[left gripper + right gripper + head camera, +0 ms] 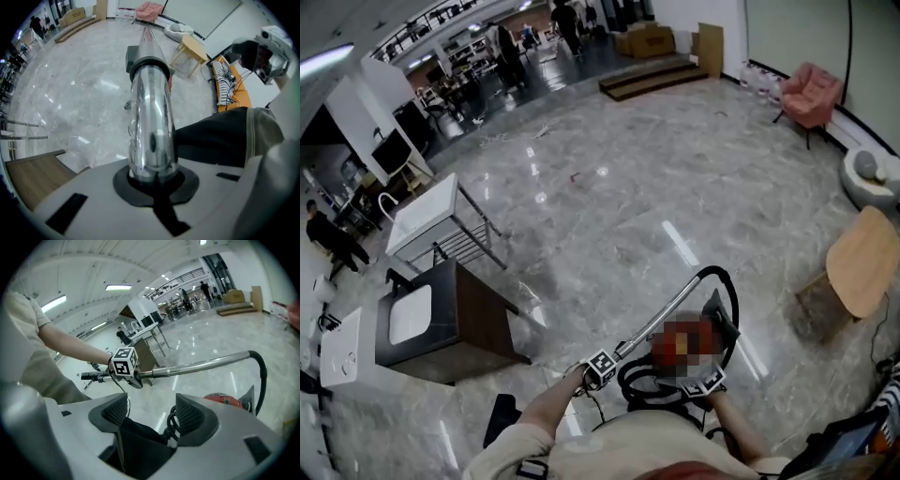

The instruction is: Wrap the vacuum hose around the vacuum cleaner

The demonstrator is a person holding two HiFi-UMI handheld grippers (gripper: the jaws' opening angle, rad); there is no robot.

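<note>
Left gripper (152, 180) clamped tight on the chrome wand (150, 108), at lower centre of the head view, pointing steeply down, forearm reaching in from the bottom edge. Right gripper (152, 416) with jaws wide apart, nothing pressed between the pads, tilted down just beside the red vacuum cleaner (224, 400) at lower right. Black hose (724, 286) arching off the wand's far end, more loops low beside the cleaner. Square black-and-white pattern on the left gripper's marker cube (123, 363).
</note>
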